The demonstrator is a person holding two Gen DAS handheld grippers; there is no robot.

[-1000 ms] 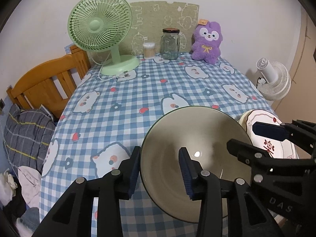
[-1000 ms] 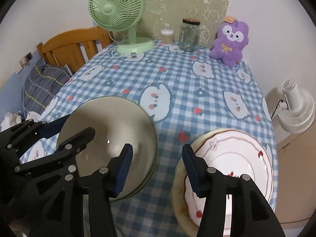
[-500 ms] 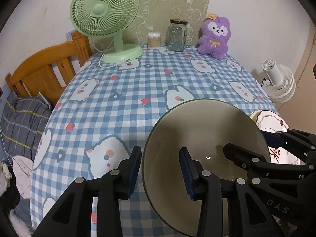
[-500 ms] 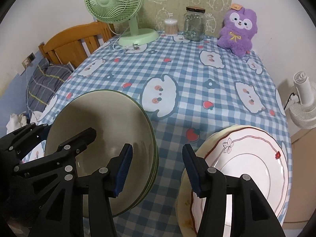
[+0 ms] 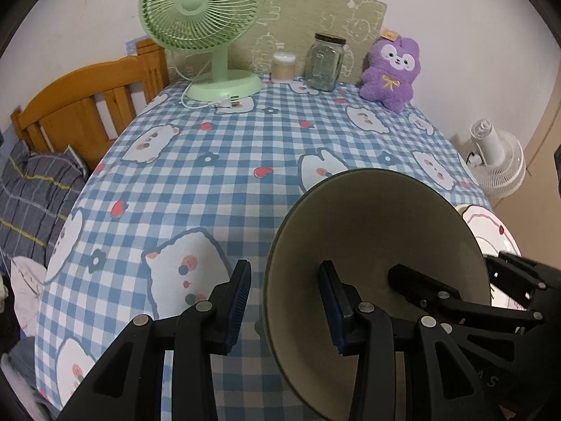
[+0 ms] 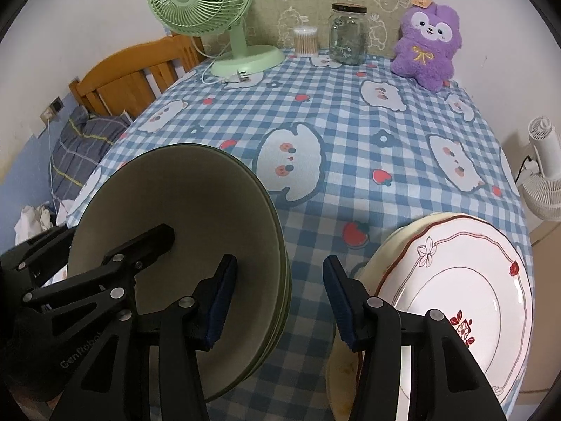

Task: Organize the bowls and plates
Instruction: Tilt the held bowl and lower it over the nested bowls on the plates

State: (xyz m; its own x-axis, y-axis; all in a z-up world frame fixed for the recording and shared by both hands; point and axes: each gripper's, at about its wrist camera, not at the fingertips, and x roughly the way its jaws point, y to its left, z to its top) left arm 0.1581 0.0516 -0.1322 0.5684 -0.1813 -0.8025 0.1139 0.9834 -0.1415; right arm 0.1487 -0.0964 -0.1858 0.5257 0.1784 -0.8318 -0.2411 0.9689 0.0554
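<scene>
A stack of green-rimmed cream bowls [image 5: 378, 224] [image 6: 182, 189] sits near the front of the checked table. My left gripper [image 5: 285, 270] [image 6: 122, 231] is open and straddles the stack's left rim, one finger inside and one outside. Neither pad touches the rim. My right gripper [image 6: 280, 263] [image 5: 445, 263] is also open and straddles the right rim. Its left finger is inside the bowl, and its right finger stands in the gap beside the plates. A white plate with red trim [image 6: 455, 280] [image 5: 487, 224] lies on a cream plate [image 6: 392, 245] just right of the bowls.
Along the table's far edge stand a green desk fan [image 5: 207, 28], a cotton-swab tub [image 5: 283, 66], a glass jar [image 5: 324, 63] and a purple plush toy [image 5: 389, 73]. A wooden bed frame [image 5: 80, 105] is at the left. A white fan [image 5: 498, 161] stands on the floor at the right.
Both grippers have sunk closer to the bowls, which now look larger in both views. The jaw gaps look the same, and the bowls and plates have stayed put.
</scene>
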